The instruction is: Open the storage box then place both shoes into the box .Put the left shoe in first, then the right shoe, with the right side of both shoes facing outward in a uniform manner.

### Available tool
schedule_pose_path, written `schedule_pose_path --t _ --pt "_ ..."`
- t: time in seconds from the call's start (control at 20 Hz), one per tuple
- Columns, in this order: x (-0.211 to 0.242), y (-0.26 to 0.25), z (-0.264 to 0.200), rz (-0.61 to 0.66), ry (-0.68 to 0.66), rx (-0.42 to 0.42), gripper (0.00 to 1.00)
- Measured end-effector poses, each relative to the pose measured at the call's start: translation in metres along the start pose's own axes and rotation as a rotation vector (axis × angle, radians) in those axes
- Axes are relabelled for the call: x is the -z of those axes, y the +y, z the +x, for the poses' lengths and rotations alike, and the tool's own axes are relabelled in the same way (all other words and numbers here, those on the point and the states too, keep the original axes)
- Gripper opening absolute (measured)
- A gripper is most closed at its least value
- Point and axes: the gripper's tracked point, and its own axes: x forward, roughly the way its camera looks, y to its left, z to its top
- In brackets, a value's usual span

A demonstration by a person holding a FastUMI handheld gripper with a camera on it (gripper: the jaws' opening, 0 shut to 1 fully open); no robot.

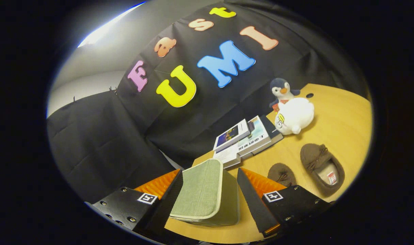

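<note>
Staged recording booth: black cloth wall (101, 143), wooden table (339, 122) with books (248, 139), plush toys (293, 115).

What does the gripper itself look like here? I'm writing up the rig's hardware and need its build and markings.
The gripper has two long, flat, wedge-shaped fingers with ridged inner faces. Each is fixed to a black plate held by small screws, and each plate carries a small square black-and-white marker tag. The fingers stand apart, either side of a green fabric storage box.
</note>
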Motion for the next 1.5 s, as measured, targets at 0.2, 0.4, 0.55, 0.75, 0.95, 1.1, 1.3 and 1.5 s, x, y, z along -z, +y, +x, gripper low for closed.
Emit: schedule_pose_path --t 0.2,0.4,0.55,0.75,0.95,1.1,1.3,1.5 --pt "0.033 -0.004 0.014 0.106 0.088 -0.028 0.97" --pt "0.062 -0.006 0.024 0.210 0.168 -0.042 0.97" --pt "0.080 -0.009 0.030 0.290 0.208 -0.051 0.97" --pt "0.098 -0.010 0.037 0.404 0.252 -0.071 0.97" --pt "0.115 -0.008 0.041 0.495 0.305 -0.086 0.95" --pt "0.122 -0.010 0.046 0.532 0.328 -0.093 0.85" --pt "0.129 -0.003 0.048 0.558 0.378 -0.124 0.78" --pt "0.124 -0.005 0.049 0.577 0.377 -0.126 0.39"
